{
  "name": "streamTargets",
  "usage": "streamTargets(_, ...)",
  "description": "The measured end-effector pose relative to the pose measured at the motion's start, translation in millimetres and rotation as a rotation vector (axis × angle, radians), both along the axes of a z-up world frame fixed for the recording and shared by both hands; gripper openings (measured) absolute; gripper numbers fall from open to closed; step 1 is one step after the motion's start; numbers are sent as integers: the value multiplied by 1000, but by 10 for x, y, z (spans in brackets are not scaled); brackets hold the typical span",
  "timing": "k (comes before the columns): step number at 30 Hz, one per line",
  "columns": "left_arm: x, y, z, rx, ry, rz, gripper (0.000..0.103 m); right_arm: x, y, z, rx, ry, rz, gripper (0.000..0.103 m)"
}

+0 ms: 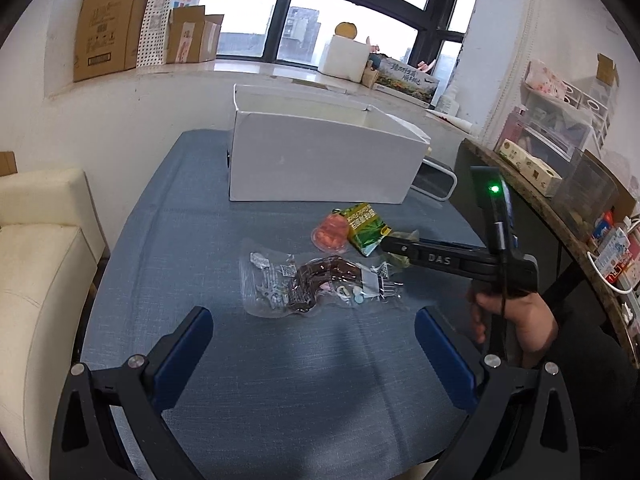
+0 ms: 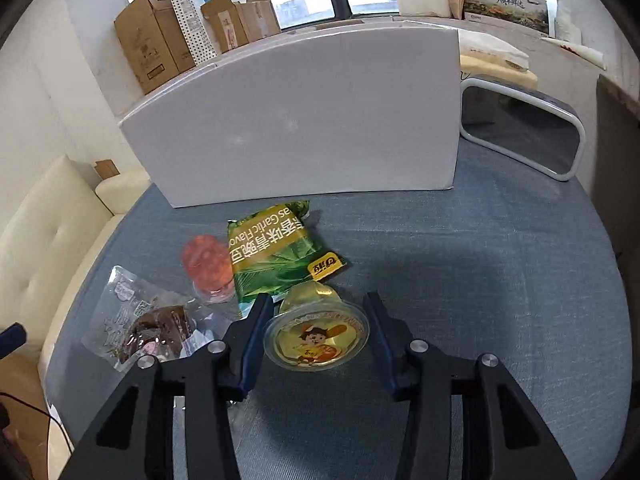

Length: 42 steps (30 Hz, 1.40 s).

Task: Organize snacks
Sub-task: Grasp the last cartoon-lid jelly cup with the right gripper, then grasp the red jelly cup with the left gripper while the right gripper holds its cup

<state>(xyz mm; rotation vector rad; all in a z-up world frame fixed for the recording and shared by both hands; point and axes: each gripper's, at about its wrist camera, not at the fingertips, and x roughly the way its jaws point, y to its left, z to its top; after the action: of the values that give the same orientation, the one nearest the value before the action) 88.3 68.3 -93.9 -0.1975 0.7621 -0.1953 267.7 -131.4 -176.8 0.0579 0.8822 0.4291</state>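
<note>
The green snack packet reads "Garlic Flavo"; the right tongs arm is stamped "DAS".

The right gripper hides most of the yellow jelly cup; contact unclear

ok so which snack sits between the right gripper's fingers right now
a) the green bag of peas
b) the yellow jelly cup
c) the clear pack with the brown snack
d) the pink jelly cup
b: in the right wrist view the yellow jelly cup sits between the open fingers of the right gripper, with a gap on each side, while the green bag, pink jelly cup and clear pack lie outside them.
</note>
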Motion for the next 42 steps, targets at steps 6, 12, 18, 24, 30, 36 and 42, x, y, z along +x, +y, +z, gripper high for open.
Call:
streamTargets(6, 120, -21, -31, 16, 9, -5, 103, -173, -132, 91, 40, -48, 2, 50)
streamTargets(12, 434, -112, -114, 54, 32, -35, 103, -418, -294, 302, 95, -87, 0, 50)
streamTargets(18, 960, -258, -219, 66, 50, -59, 103, -724, -435, 499, 126, -133, -7, 50)
streamTargets(24, 1503, -489, -429, 78, 107, -117, 103, -889, -622, 521, 131, -137, -52, 50)
streamTargets(30, 1724, -551, -626, 95, 158, -132, 82, -931, -793, 505, 138, -129, -85, 50)
streamTargets(36, 1742, -577, -572, 128, 139, -142, 40, -899, -803, 472, 136, -121, -87, 50)
streamTargets(42, 1616, -539, -417, 134, 80, -151, 40, -903, -725, 449, 128, -118, -68, 50)
